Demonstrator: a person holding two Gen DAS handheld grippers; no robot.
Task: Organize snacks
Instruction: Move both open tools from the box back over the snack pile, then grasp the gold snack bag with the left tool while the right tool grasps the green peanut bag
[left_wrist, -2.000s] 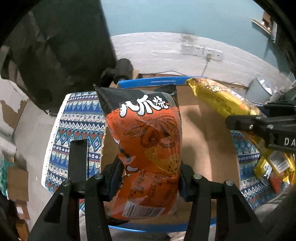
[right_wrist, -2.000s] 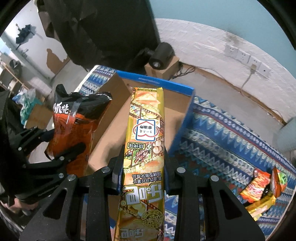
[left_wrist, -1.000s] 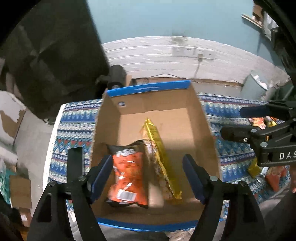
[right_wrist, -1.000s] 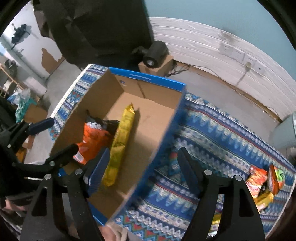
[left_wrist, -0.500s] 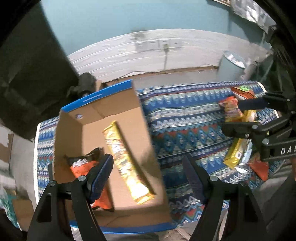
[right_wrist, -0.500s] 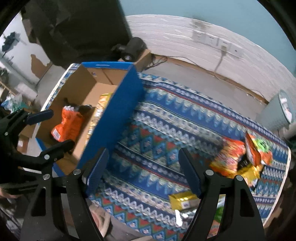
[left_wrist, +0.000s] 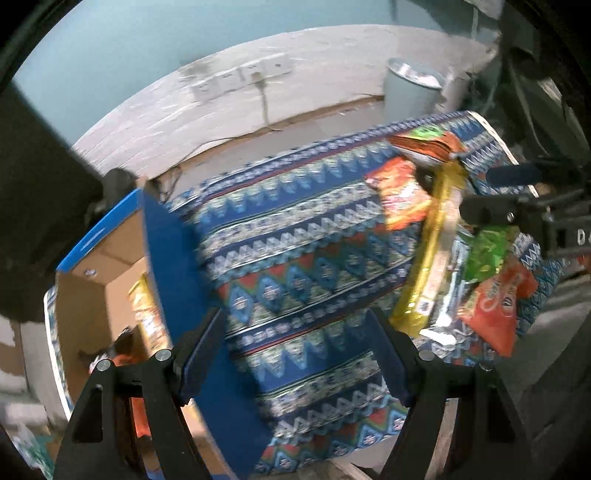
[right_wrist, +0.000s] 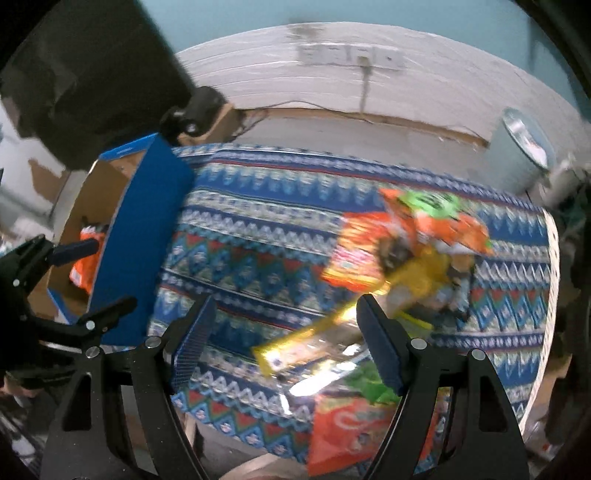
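Both bags now sit in the box (left_wrist: 122, 280); left gripper (left_wrist: 295, 354) and right gripper (right_wrist: 284, 339), jaws apart and empty, swing toward the snack pile (right_wrist: 406, 258) at the worktop's far end.

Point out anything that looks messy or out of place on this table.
The snack bags lie in a loose heap at one end of the patterned cloth, overlapping at odd angles. An orange bag hangs over the near edge. Nothing looks spilled or torn.
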